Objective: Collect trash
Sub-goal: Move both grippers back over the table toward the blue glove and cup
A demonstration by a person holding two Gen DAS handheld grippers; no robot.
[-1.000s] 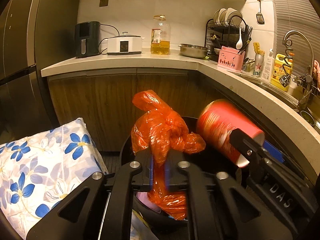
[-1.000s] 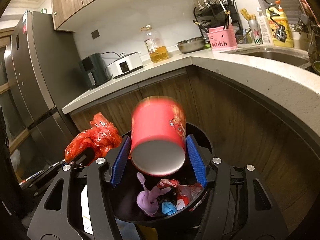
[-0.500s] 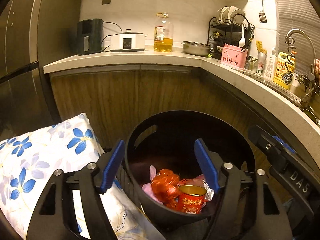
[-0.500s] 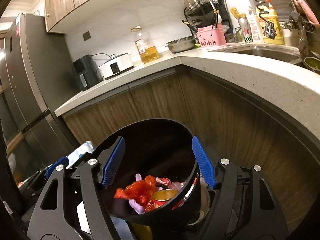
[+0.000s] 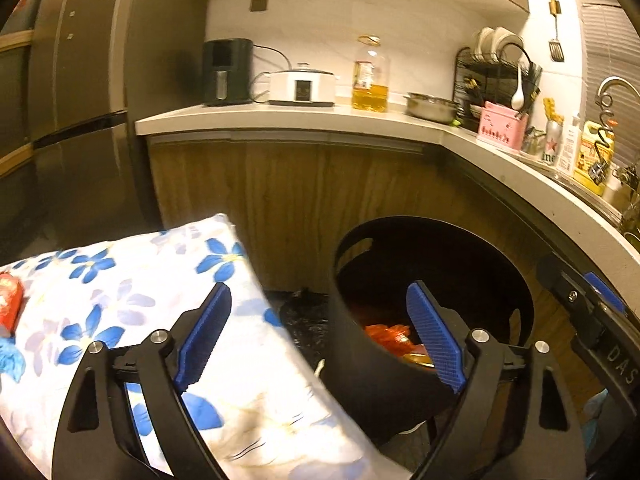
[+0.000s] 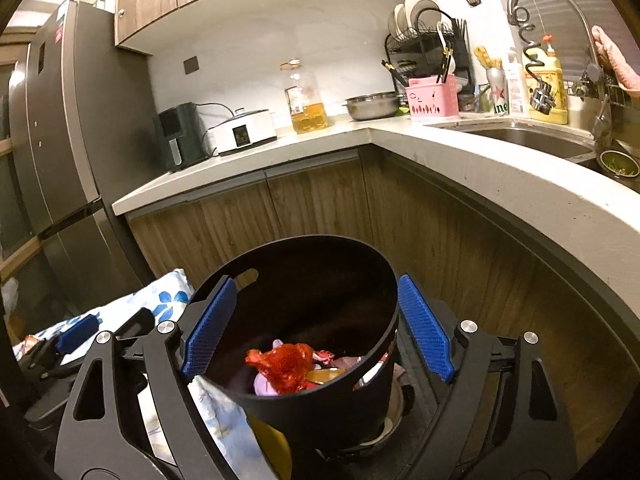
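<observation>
While both claws hang empty, a red can [image 5: 10,304] lies far left on the flowered cushion [image 5: 132,280], left of the left claw [image 5: 318,334], so that hand looks nearer to it. Its long axis is too cropped to tell. Left claw's jaws have just been opening and stand wide apart, nothing between. Further right, the black bin [image 6: 320,396] holds the orange bag [image 6: 286,366] among other scraps. Right claw [image 6: 318,330], also just opened wide, straddles the bin's rim without pressing.
</observation>
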